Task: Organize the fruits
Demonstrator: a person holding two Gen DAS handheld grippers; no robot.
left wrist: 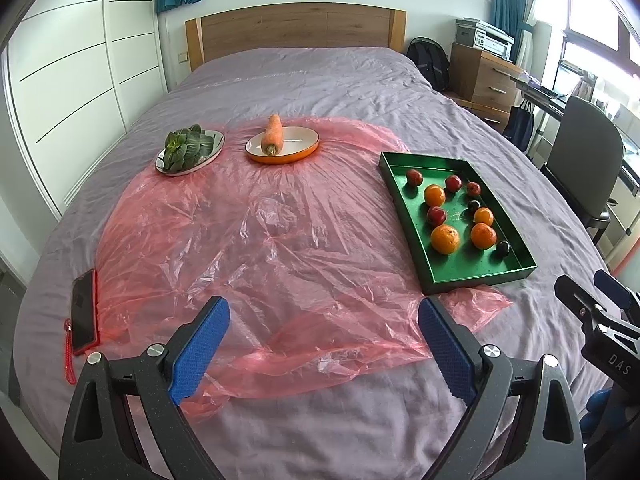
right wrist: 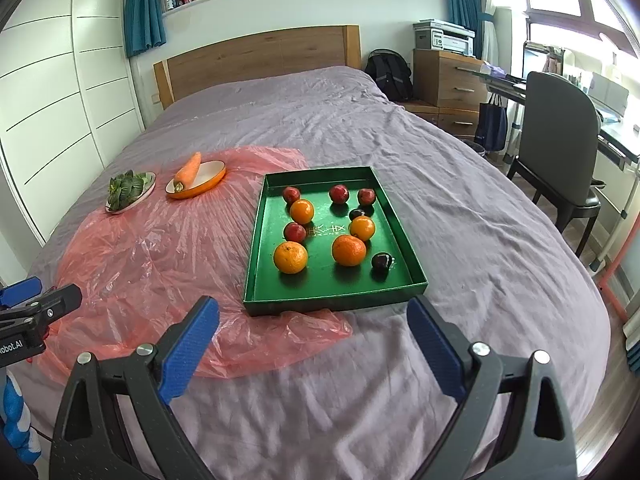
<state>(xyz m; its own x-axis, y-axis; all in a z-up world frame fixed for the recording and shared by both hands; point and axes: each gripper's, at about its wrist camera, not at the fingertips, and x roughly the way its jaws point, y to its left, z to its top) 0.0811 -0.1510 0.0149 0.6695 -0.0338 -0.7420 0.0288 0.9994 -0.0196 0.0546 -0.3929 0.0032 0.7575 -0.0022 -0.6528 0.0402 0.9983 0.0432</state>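
Observation:
A green tray (right wrist: pixel 256 248) (left wrist: pixel 404 208) sits on the bed and holds several oranges (right wrist: pixel 291 257) (left wrist: pixel 445 239), red fruits (right wrist: pixel 295 232) (left wrist: pixel 436 216) and dark plums (right wrist: pixel 381 261) (left wrist: pixel 502 249). My right gripper (right wrist: pixel 314 312) is open and empty, hovering just short of the tray's near edge. My left gripper (left wrist: pixel 324 312) is open and empty over the pink plastic sheet (left wrist: pixel 240 240) (right wrist: pixel 140 256), left of the tray. Each gripper shows at the edge of the other's view.
An orange-rimmed dish with a carrot (left wrist: pixel 273 135) (right wrist: pixel 188 170) and a plate of leafy greens (left wrist: pixel 185 149) (right wrist: pixel 125 190) sit at the far left of the sheet. A red-cased phone (left wrist: pixel 84 310) lies at the left. A desk chair (right wrist: pixel 560 128) stands to the right of the bed.

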